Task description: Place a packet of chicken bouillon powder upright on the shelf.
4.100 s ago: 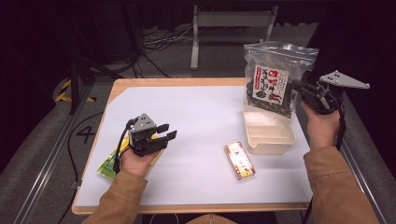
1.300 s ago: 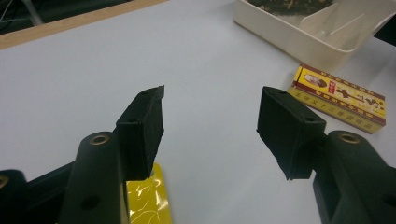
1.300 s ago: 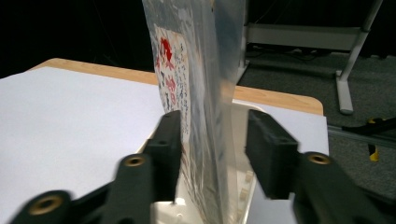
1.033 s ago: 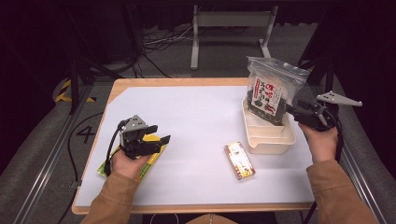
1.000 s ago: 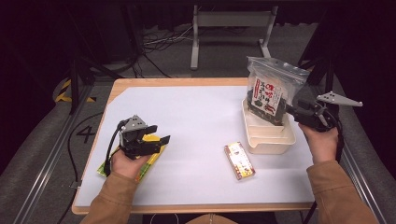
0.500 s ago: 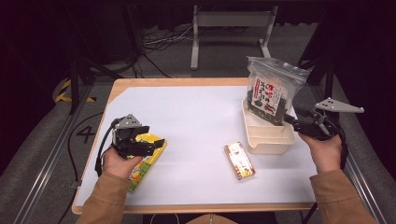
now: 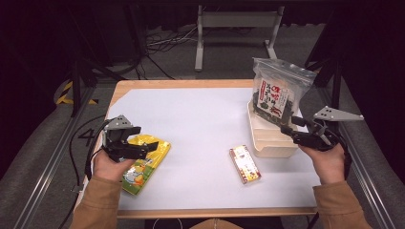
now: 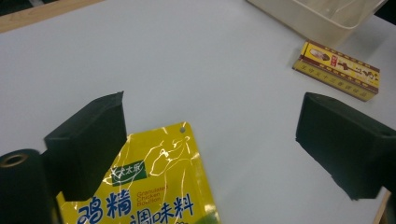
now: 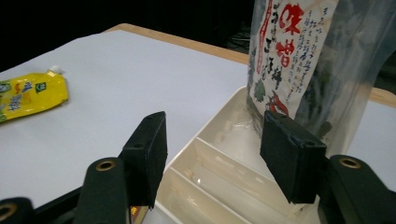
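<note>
Nearest to us, our left gripper [image 7: 143, 148] hangs just above the yellow seasoning packet [image 7: 142, 163], which lies flat on the white table [image 7: 200, 119] near its left front corner. In the left gripper view the jaws have just been opening and now stand wide apart, clear of the packet's [image 8: 154, 186] upper end below them; they hold nothing.

A little farther in, a small red and gold box [image 7: 245, 163] lies flat on the table, well apart from the packet and just in front of the cream tray [image 7: 267, 143].

Our right gripper [image 7: 289, 132] sits over the tray's right front corner. In the right gripper view its jaws stand partly open above the tray's compartments [image 9: 219, 163], gripping nothing; the right jaw is just beside the seaweed bag [image 9: 303, 56].

Farthest off, that clear bag [image 7: 279, 93] stands upright in the tray's far end.
</note>
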{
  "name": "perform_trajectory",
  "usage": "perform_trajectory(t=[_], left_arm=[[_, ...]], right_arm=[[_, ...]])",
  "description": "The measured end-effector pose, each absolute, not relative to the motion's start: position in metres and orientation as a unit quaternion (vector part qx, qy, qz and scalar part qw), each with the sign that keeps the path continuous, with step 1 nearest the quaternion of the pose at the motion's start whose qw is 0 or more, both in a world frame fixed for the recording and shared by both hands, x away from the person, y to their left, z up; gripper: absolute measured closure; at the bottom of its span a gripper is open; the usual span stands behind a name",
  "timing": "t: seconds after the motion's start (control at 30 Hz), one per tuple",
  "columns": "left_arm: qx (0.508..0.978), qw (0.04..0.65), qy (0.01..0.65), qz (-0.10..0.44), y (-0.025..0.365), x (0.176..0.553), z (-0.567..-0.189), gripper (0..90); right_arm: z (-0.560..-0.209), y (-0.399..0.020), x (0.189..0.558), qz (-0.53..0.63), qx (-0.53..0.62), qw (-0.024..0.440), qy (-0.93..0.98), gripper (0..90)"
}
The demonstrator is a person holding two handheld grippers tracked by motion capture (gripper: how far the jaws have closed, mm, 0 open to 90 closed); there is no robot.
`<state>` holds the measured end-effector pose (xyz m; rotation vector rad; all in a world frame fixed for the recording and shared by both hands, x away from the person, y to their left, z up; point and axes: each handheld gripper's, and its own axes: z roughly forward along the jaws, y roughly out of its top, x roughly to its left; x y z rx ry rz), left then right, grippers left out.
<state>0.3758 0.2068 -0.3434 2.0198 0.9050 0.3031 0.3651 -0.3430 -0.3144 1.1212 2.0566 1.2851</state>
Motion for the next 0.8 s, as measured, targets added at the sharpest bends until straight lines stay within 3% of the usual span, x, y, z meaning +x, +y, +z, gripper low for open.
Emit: perform_trajectory(t=[0.43,0.8], left_arm=[[0.806,0.431,0.385,0.128,0.234,0.376,-0.350,3.1],[0.784,0.412,0.443,0.140,0.264,0.380,-0.362,2.5]], right_arm=[[-0.319,-0.338,0.361,0.476,0.374,0.234,0.761,39.0],[-0.317,-0.324,0.359,0.482,0.345,0.232,0.771,39.2]])
